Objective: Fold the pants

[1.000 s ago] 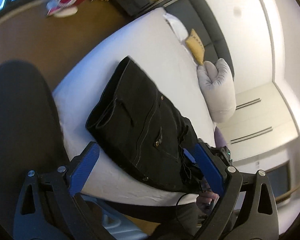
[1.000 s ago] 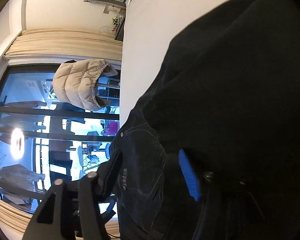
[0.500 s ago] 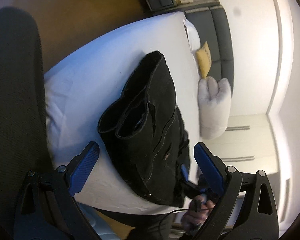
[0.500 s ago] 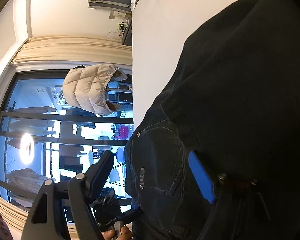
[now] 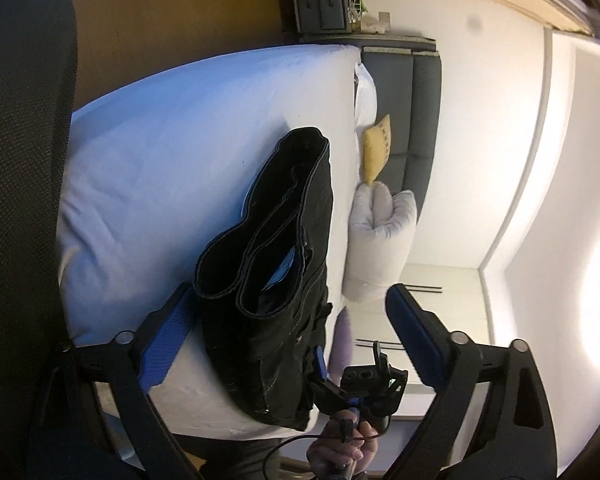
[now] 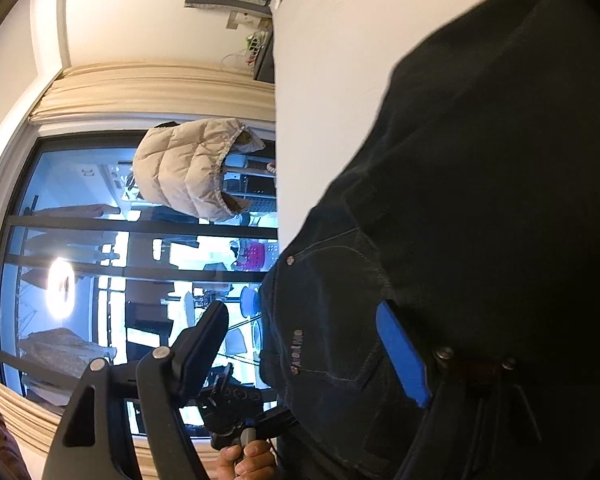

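Note:
Black pants (image 5: 276, 280) lie folded on the white bed (image 5: 180, 152), their leg hems toward me. My left gripper (image 5: 290, 296) straddles the hem end; its jaws are closing and the blue pads (image 5: 166, 344) do not press on the cloth. In the right wrist view the waist end of the pants (image 6: 460, 200) fills the frame. My right gripper (image 6: 302, 308) stands open around the pocket corner, its blue pad (image 6: 400, 356) against the cloth and the other finger clear of the edge. Each view shows the other gripper held in a hand (image 5: 340, 444).
A dark chair back (image 5: 20, 200) stands close on the left of the bed. A grey pillow (image 5: 380, 248), a yellow cushion (image 5: 376, 148) and a grey headboard (image 5: 412, 100) lie beyond the pants. A beige puffer jacket (image 6: 192, 168) hangs by the window.
The left gripper has rolled and sunk toward the bed's near edge, so the hems now sit between its fingers. The right gripper's fingers have spread, its dark finger drawing off the pants' edge.

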### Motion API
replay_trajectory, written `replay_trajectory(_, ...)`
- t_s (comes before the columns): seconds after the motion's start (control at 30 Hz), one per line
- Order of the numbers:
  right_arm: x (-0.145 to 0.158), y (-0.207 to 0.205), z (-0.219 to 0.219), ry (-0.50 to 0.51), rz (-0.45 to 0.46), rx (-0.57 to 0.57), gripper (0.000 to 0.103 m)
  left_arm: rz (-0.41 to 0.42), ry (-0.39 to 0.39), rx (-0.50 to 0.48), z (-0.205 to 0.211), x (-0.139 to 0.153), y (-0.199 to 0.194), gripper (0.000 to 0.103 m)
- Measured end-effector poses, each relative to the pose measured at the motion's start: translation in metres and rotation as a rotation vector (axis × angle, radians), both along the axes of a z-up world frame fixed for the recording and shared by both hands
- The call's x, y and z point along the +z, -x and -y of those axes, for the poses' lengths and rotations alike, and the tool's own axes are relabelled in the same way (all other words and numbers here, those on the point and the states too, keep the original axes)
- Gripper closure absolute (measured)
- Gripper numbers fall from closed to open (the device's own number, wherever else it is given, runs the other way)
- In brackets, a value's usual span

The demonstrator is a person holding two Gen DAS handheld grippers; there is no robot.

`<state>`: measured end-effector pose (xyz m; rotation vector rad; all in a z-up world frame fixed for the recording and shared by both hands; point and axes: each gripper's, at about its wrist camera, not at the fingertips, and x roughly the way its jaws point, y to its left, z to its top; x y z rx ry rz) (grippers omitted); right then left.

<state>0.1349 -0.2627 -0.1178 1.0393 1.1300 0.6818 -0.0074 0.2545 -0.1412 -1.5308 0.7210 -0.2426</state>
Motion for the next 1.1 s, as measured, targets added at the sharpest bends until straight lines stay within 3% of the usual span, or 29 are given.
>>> replay_trajectory(0.07, 0.006, -0.003, -0.002, 0.005, 0.014, 0.013, 0.023, -0.012, -0.019, -0.013, 0.001, 0.002, -0.002, 0.039)
replay_trajectory(0.27, 0.026, -0.018, 0.0, 0.07, 0.038, 0.035, 0.023, -0.05, -0.11, -0.055, 0.008, 0.012, -0.007, 0.072)
replay_trajectory(0.53, 0.02, -0.029, -0.017, 0.139, -0.013, 0.131, 0.023, 0.011, -0.296, -0.116, 0.023, 0.053, -0.02, 0.079)
replay_trajectory(0.67, -0.017, -0.031, -0.032, 0.213, -0.094, 0.173, 0.028, 0.03, -0.355, -0.141, 0.032, 0.068, -0.026, 0.081)
replay_trajectory(0.97, -0.014, -0.024, -0.028, 0.189, -0.04, 0.14, 0.028, 0.13, -0.504, -0.25, 0.076, 0.114, -0.057, 0.082)
replay_trajectory(1.1, -0.002, -0.024, -0.009, 0.153, -0.048, 0.118, 0.027, 0.214, -0.643, -0.351, 0.121, 0.146, -0.08, 0.082)
